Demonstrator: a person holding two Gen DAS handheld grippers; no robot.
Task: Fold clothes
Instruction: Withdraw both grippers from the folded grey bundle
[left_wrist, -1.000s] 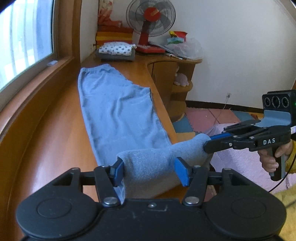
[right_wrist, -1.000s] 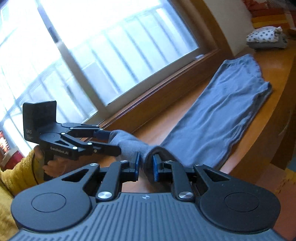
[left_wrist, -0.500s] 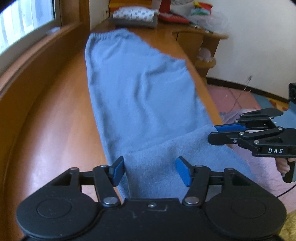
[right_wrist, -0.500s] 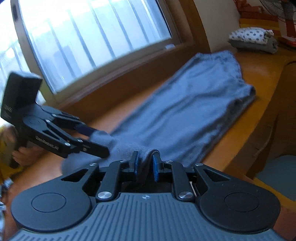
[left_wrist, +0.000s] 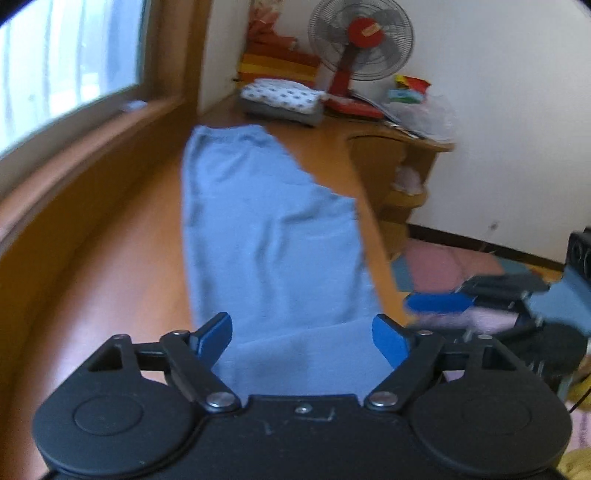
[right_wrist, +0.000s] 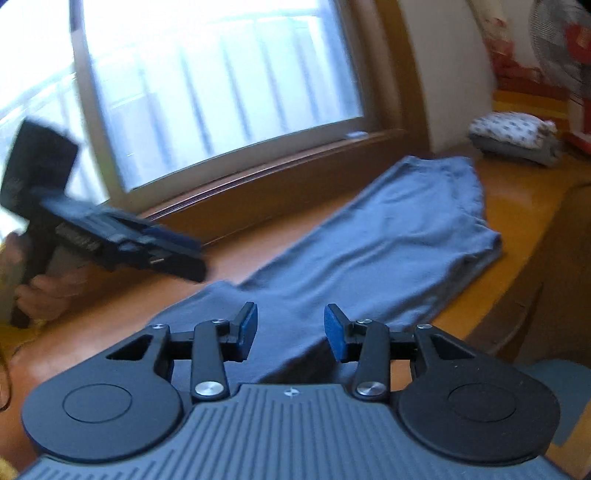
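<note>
Blue pants (left_wrist: 269, 236) run lengthwise away from both tongs, left tongs (left_wrist: 302, 338) and right tongs (right_wrist: 290, 325) opening, folded end lying loose between their jaws.

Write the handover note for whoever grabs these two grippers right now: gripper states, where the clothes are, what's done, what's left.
Left gripper: jaws opening, pads clear of the cloth lying between them.
Right gripper: jaws opening, nothing pinched, cloth below.
Blue trousers: laid lengthwise on the wooden desk by the window, near end folded over onto the rest.
Folded pile: at the far end, beside the fan.
Done: first fold laid down and released.
Left: probably fold again to a compact bundle and add it to the pile.
</note>
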